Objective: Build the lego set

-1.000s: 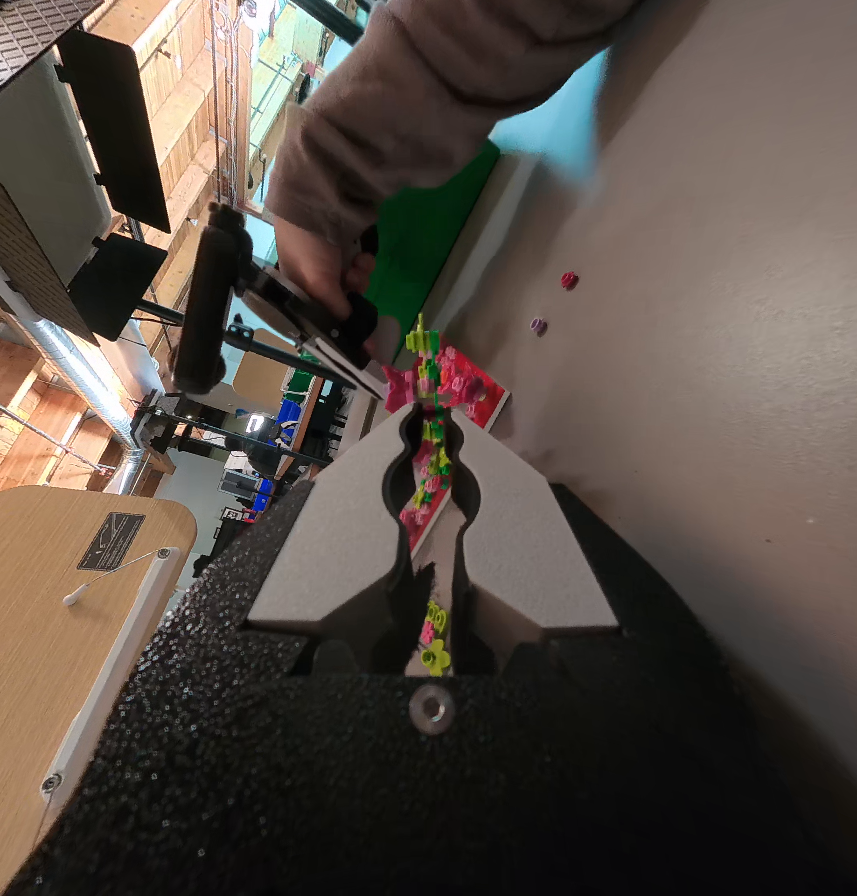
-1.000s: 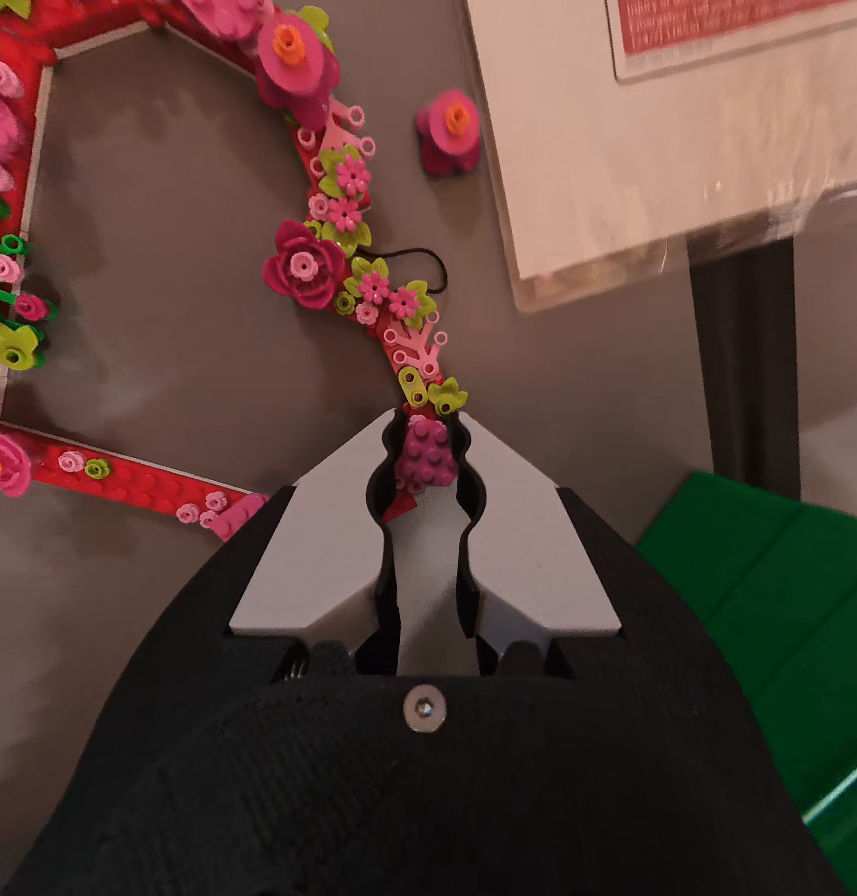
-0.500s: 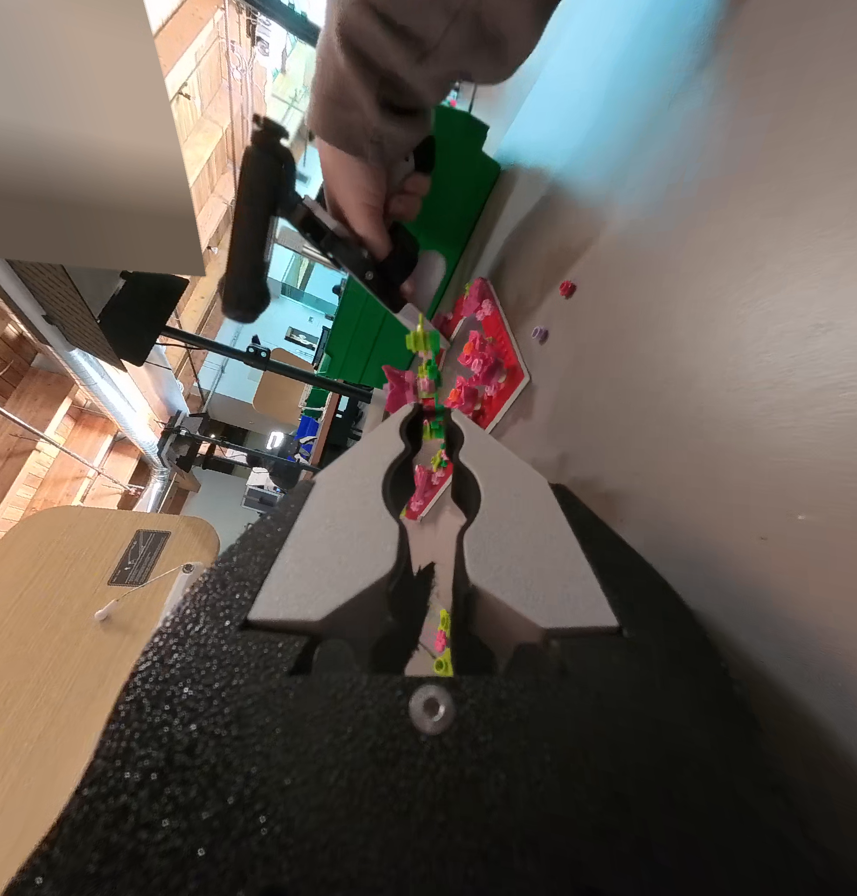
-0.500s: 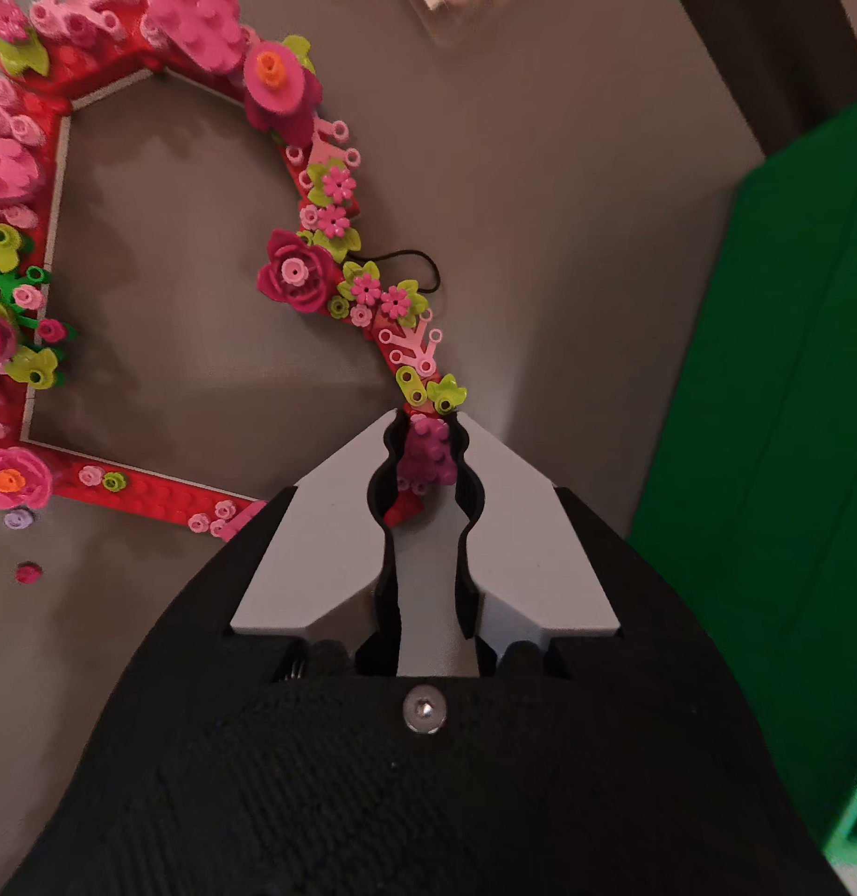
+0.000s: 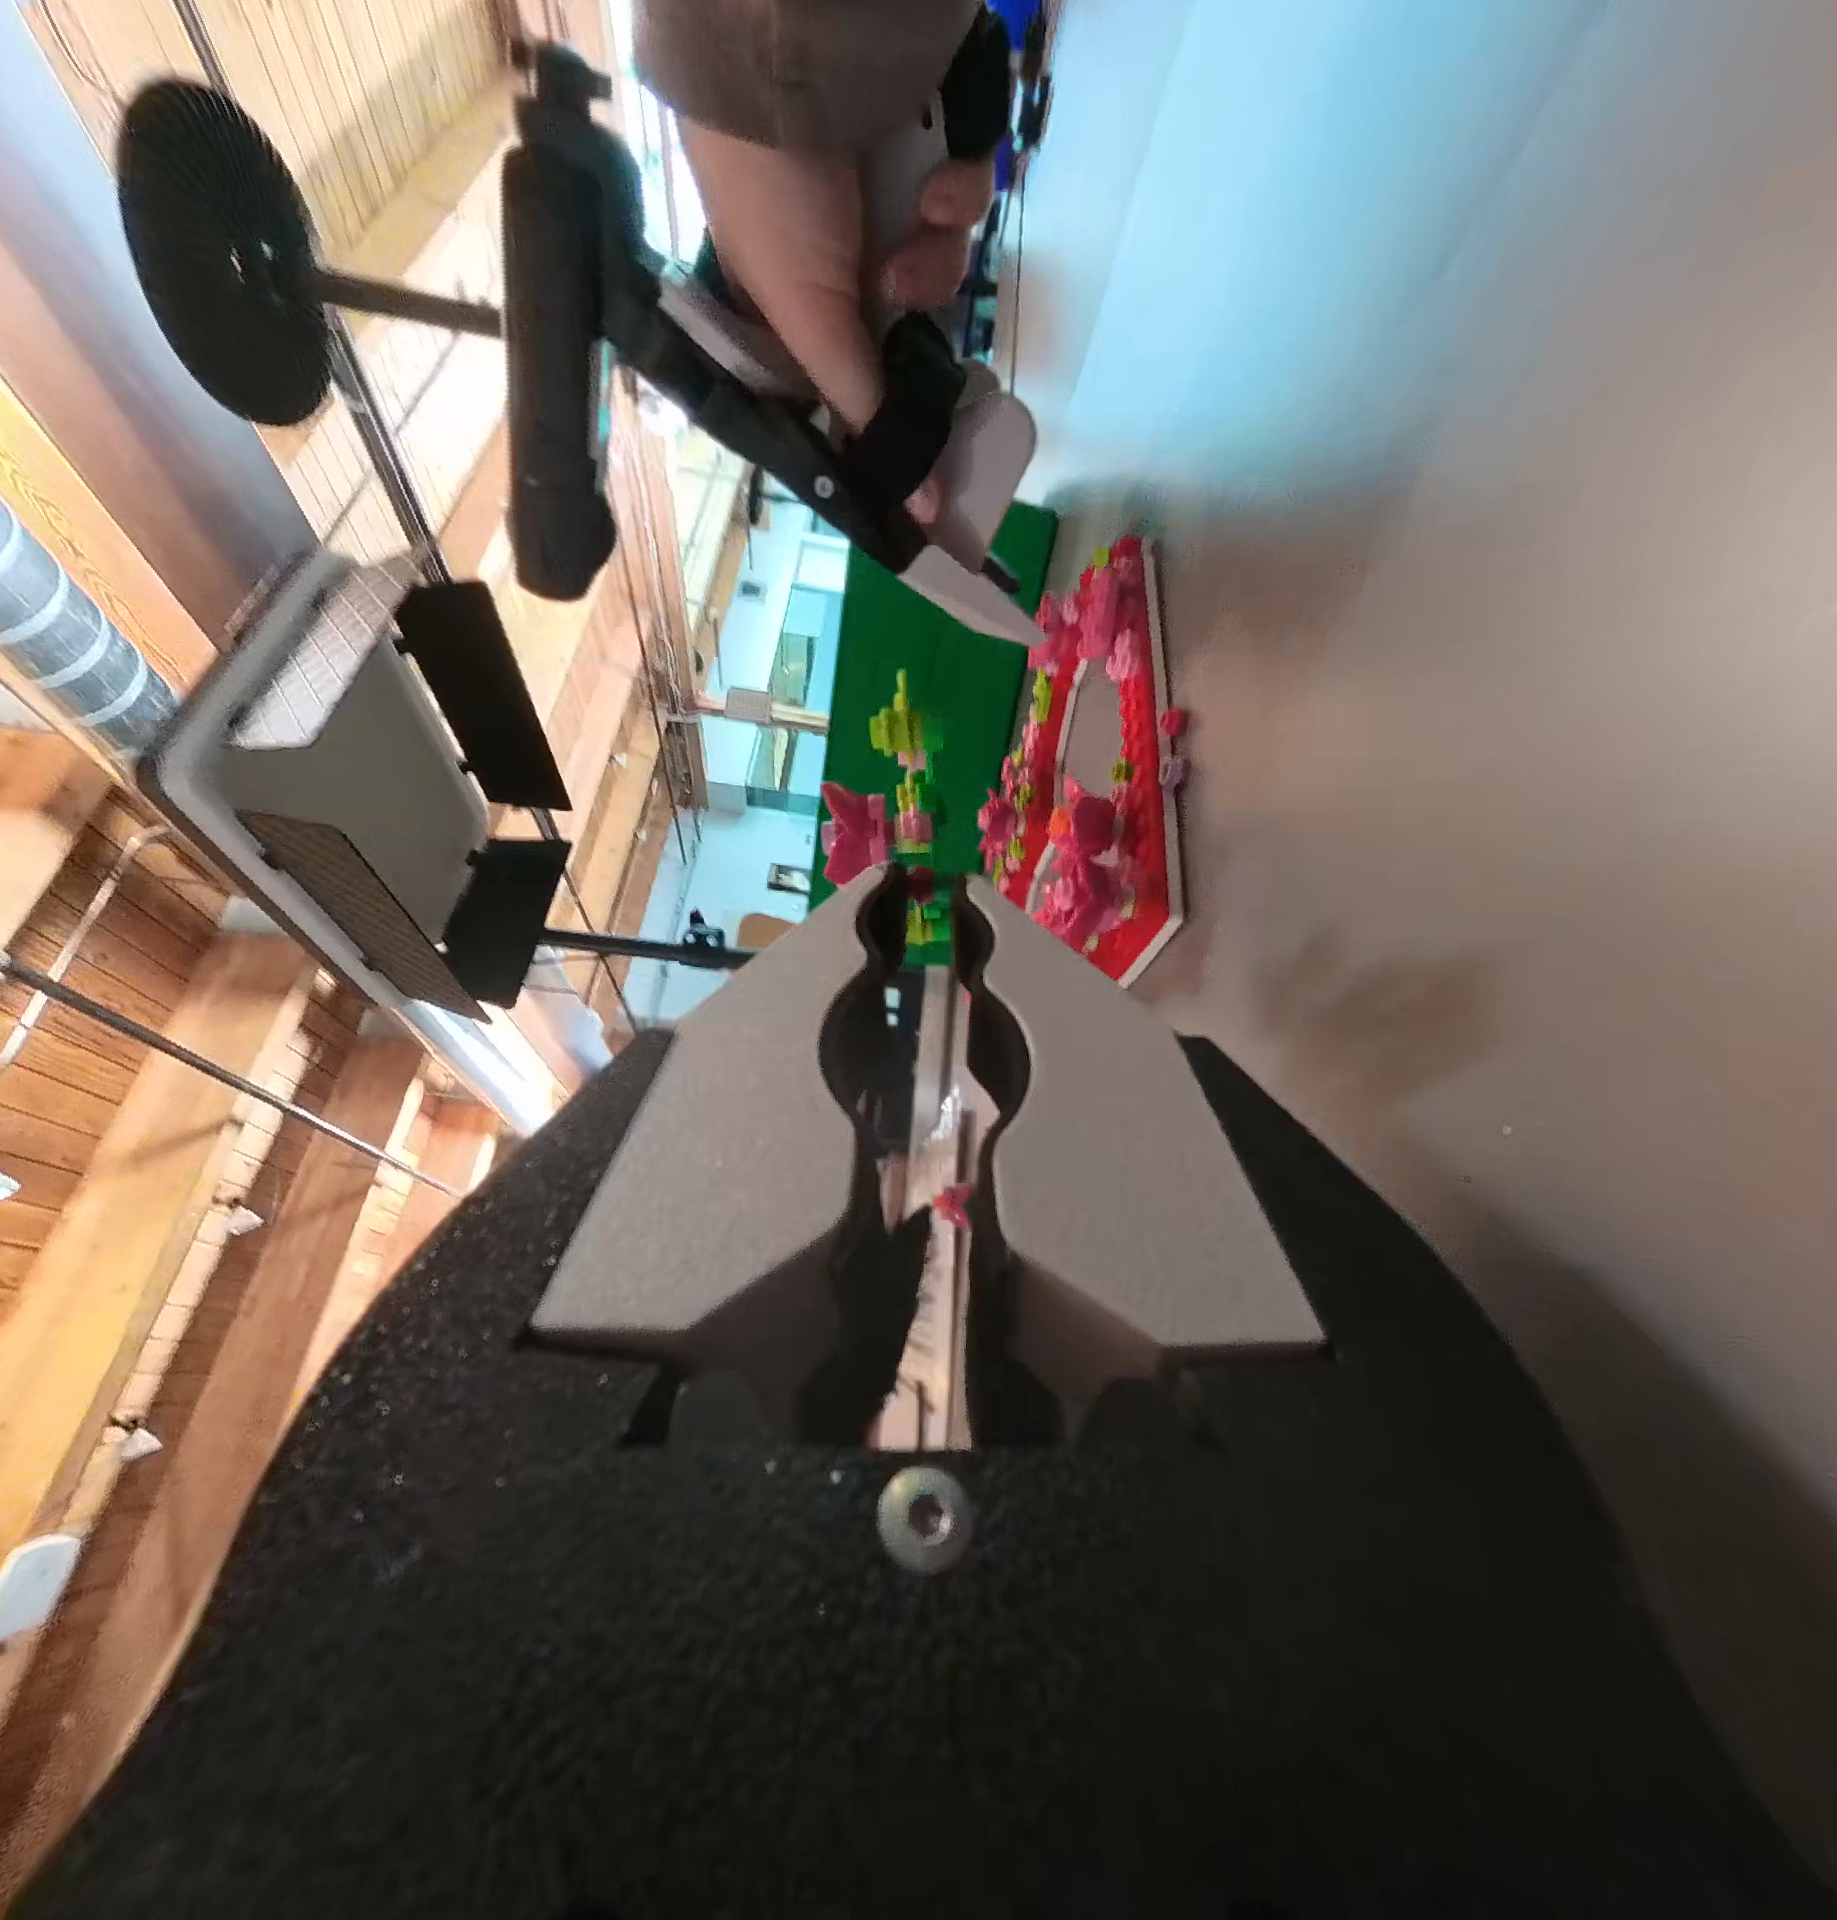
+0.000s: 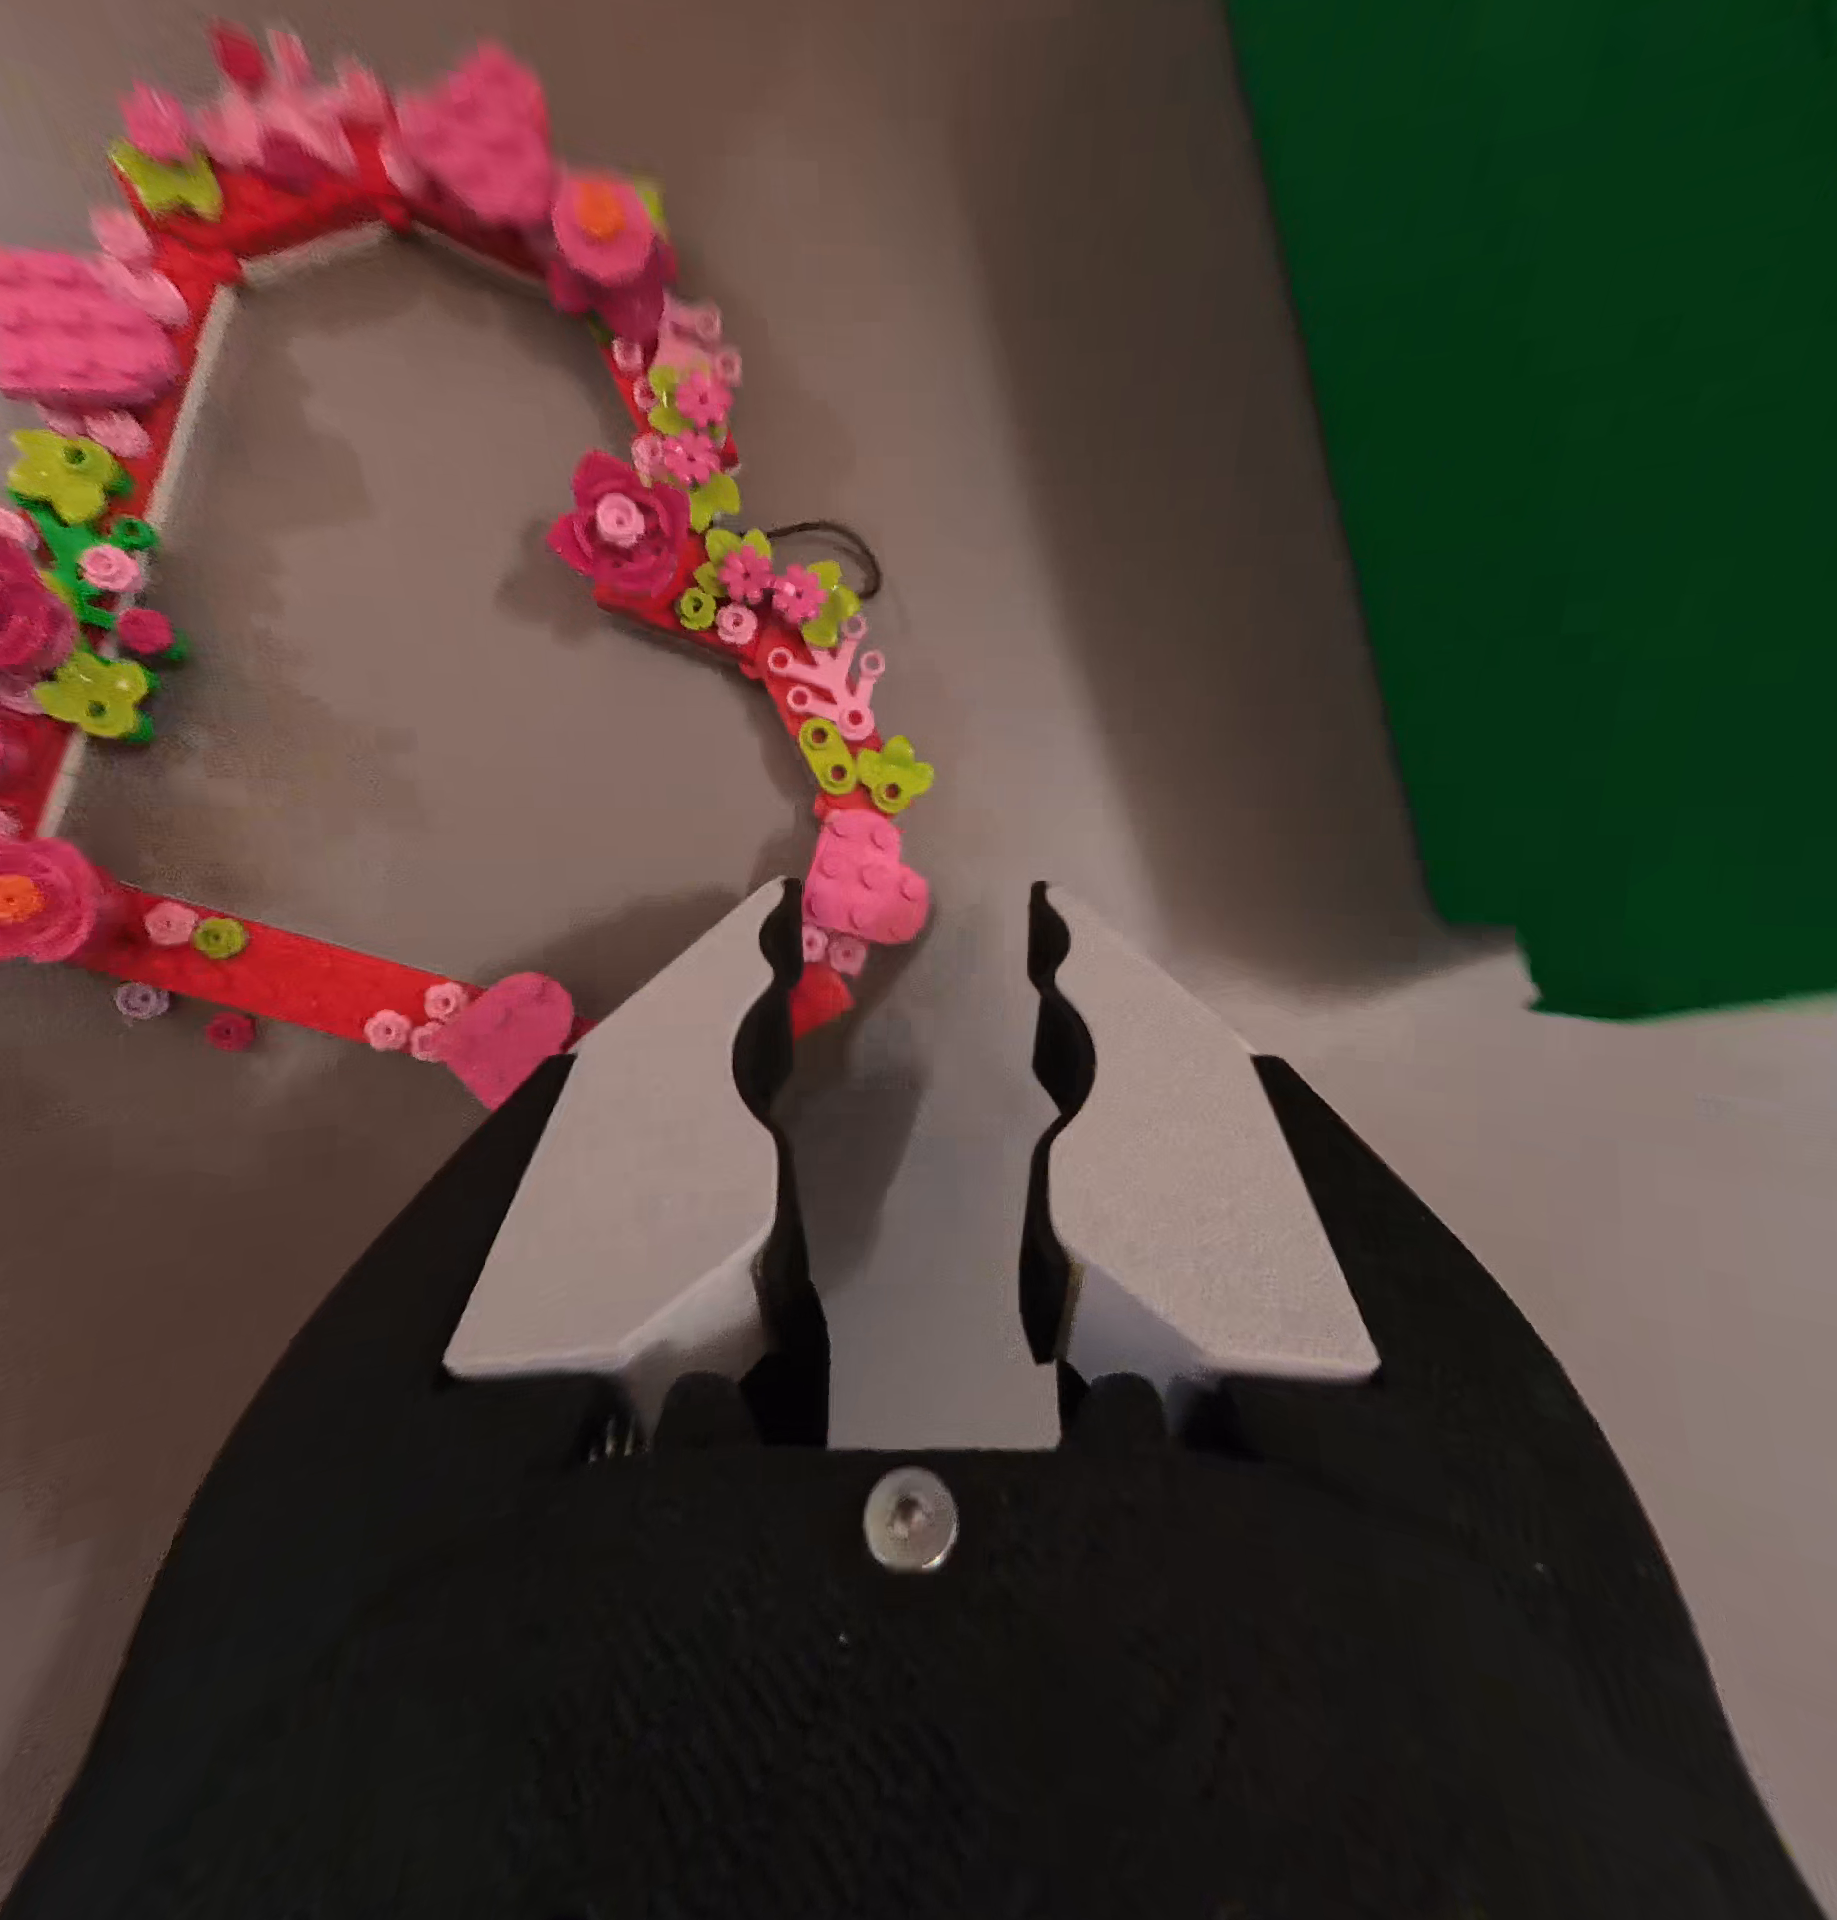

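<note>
A red heart-shaped lego frame (image 6: 301,971) covered in pink and lime flowers lies on the grey table; it also shows in the left wrist view (image 5: 1137,810). A pink heart piece (image 6: 862,878) sits on the frame's near end. My right gripper (image 6: 909,894) is open and empty, just to the right of that heart piece. In the left wrist view a hand holds it above the frame's far end (image 5: 997,613). My left gripper (image 5: 924,904) is shut on a sprig of green, lime and pink lego flowers (image 5: 909,790), held off the table to the left of the frame.
A green baseplate (image 6: 1579,468) lies beyond the frame, also seen in the left wrist view (image 5: 893,665). Two small loose studs, lilac (image 6: 140,1000) and dark pink (image 6: 230,1031), lie beside the frame's lower bar. A thin black cord (image 6: 841,545) lies by the frame. About 20 cm separates my left fingertips from my right.
My right gripper has opened and let go of the pink heart piece, which now sits on the frame's end. The left gripper's view has swung while it keeps the sprig.
</note>
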`<state>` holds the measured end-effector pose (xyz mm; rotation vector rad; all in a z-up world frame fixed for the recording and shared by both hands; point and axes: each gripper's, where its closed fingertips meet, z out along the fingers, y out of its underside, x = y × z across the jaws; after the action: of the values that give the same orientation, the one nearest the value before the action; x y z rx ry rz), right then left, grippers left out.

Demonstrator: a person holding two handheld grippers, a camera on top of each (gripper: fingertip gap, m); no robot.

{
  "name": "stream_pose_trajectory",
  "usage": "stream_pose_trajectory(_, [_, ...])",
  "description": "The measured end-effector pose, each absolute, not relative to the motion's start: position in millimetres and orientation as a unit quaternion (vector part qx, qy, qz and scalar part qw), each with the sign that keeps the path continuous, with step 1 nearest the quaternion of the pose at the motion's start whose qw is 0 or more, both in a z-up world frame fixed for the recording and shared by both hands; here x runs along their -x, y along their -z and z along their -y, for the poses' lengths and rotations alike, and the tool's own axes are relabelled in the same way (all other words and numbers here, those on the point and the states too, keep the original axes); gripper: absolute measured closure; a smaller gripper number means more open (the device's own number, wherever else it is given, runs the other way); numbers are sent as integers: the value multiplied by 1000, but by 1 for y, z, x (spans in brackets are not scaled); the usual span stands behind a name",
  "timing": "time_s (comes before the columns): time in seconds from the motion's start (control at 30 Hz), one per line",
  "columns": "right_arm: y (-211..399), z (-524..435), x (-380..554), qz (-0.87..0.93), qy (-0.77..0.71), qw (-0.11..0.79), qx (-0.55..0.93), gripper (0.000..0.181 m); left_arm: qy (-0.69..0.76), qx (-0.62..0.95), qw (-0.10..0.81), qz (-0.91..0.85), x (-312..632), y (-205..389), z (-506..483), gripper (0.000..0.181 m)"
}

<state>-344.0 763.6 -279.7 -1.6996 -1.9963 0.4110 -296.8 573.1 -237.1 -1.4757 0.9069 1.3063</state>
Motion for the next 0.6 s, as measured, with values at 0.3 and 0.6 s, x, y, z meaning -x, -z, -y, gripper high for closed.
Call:
stream_pose_trajectory(0.3, [190,-772,291,462,-363,647,485,155,-495,529,490,-484,221,246,-580,175])
stream_pose_trajectory(0.6, [183,-743,300,512,-300,720,361,163,-496,544,500,-455,236,241,-578,175])
